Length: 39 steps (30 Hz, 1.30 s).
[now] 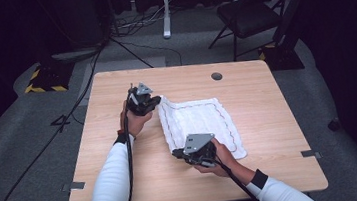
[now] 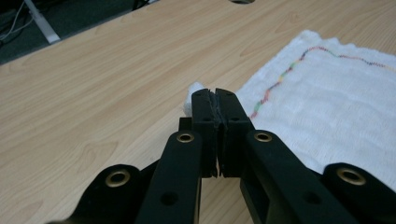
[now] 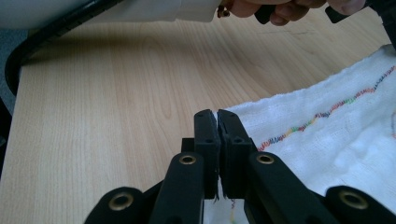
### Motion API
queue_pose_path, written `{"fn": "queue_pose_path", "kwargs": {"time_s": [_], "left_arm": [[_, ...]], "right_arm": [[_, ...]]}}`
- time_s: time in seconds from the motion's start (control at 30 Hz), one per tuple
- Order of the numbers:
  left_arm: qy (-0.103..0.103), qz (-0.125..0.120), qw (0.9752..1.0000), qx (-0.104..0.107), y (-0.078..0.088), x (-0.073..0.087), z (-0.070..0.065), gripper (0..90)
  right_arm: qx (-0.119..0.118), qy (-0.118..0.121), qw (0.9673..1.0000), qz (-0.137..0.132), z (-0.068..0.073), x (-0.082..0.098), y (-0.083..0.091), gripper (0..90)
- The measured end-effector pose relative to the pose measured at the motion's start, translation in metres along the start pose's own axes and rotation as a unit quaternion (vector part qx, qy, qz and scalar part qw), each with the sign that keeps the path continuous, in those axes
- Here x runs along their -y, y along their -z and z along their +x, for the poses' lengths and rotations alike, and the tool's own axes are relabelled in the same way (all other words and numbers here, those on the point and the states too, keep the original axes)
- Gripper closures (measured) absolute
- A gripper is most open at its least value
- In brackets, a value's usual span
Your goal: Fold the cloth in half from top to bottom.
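Note:
A white towel (image 1: 199, 121) with a multicoloured stitched border lies flat on the wooden table (image 1: 123, 171). My left gripper (image 1: 158, 102) is at the towel's far left corner. In the left gripper view its jaws (image 2: 215, 93) are shut on that corner, and a white tip of the towel (image 2: 327, 107) pokes out past them. My right gripper (image 1: 176, 153) is at the near left corner. In the right gripper view it (image 3: 217, 114) is shut on the edge of the towel (image 3: 336, 140), with loose threads hanging below the jaws.
A round cable hole (image 1: 216, 76) sits near the table's far edge. On the floor behind the table are a black chair (image 1: 248, 15), a white stand leg (image 1: 165, 16), cables and a yellow-and-black striped base (image 1: 44, 83). Bare wood lies left and in front of the towel.

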<state>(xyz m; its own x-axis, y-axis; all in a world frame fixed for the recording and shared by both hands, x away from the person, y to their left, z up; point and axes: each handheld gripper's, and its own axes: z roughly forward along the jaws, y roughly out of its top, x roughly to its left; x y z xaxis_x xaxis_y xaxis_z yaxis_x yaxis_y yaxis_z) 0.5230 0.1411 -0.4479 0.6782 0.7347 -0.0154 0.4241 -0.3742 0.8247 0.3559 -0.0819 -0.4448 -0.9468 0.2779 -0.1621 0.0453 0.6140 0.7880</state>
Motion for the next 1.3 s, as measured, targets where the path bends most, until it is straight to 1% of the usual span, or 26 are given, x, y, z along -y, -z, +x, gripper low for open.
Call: {"fn": "queue_pose_path", "kwargs": {"time_s": [0.07,0.1,0.17,0.2,0.43,0.47,0.5,0.53,0.67,0.7,0.77,0.83,0.87,0.9,0.93,1.03,1.1,1.2,1.3], "left_arm": [[0.0,-0.005,1.0,0.002,-0.002,-0.004,-0.003,87.5],[0.0,-0.005,1.0,0.004,-0.004,-0.006,-0.004,87.5],[-0.009,-0.004,0.9999,0.004,-0.005,-0.009,-0.006,87.4],[-0.007,-0.005,0.9999,0.005,-0.006,-0.011,-0.008,87.5],[-0.009,-0.002,0.9999,0.004,-0.009,-0.015,-0.01,87.4],[-0.018,0.0,0.9998,0.001,-0.009,-0.017,-0.012,87.5],[-0.018,0.0,0.9998,0.001,-0.009,-0.017,-0.012,87.5],[-0.021,-0.001,0.9998,0.002,-0.009,-0.019,-0.014,87.5],[-0.025,-0.001,0.9997,0.003,-0.012,-0.023,-0.018,87.5],[-0.026,0.0,0.9997,0.003,-0.013,-0.024,-0.019,87.5],[-0.033,0.002,0.9994,0.003,-0.016,-0.028,-0.022,87.5],[-0.036,0.003,0.9993,0.002,-0.019,-0.032,-0.025,87.5],[-0.037,0.003,0.9993,0.001,-0.02,-0.035,-0.027,87.5],[-0.038,0.004,0.9993,0.004,-0.022,-0.037,-0.029,87.5],[-0.04,0.002,0.9992,0.004,-0.024,-0.039,-0.031,87.5],[-0.046,0.006,0.9989,0.006,-0.031,-0.044,-0.038,87.5],[-0.05,0.008,0.9987,0.008,-0.036,-0.047,-0.041,87.5],[-0.053,0.01,0.9985,0.009,-0.041,-0.05,-0.047,87.5],[-0.055,0.009,0.9984,0.011,-0.047,-0.054,-0.052,87.5]], "right_arm": [[0.007,-0.004,1.0,-0.005,-0.002,0.002,0.008,87.5],[0.007,-0.004,1.0,-0.005,-0.002,0.002,0.008,87.5],[0.012,-0.009,0.9998,-0.009,-0.004,0.003,0.013,87.5],[0.014,-0.013,0.9997,-0.013,-0.006,0.004,0.016,87.5],[0.021,-0.021,0.9994,-0.017,-0.01,0.007,0.024,87.5],[0.025,-0.022,0.9993,-0.017,-0.01,0.009,0.029,87.5],[0.025,-0.022,0.9993,-0.017,-0.01,0.009,0.029,87.5],[0.03,-0.023,0.9992,-0.017,-0.011,0.011,0.033,87.5],[0.034,-0.028,0.9989,-0.018,-0.014,0.015,0.039,87.5],[0.037,-0.033,0.9986,-0.018,-0.015,0.017,0.043,87.5],[0.038,-0.035,0.9985,-0.019,-0.016,0.018,0.046,87.5],[0.042,-0.037,0.9982,-0.021,-0.02,0.021,0.052,87.5],[0.042,-0.037,0.9982,-0.021,-0.02,0.021,0.052,87.5],[0.045,-0.041,0.9979,-0.024,-0.022,0.023,0.057,87.5],[0.045,-0.041,0.9979,-0.024,-0.022,0.023,0.057,87.5],[0.052,-0.047,0.9972,-0.024,-0.024,0.029,0.066,87.5],[0.055,-0.047,0.9971,-0.024,-0.025,0.03,0.068,87.5],[0.062,-0.051,0.9965,-0.023,-0.027,0.036,0.076,87.5],[0.065,-0.053,0.9961,-0.024,-0.028,0.039,0.08,87.5]]}}
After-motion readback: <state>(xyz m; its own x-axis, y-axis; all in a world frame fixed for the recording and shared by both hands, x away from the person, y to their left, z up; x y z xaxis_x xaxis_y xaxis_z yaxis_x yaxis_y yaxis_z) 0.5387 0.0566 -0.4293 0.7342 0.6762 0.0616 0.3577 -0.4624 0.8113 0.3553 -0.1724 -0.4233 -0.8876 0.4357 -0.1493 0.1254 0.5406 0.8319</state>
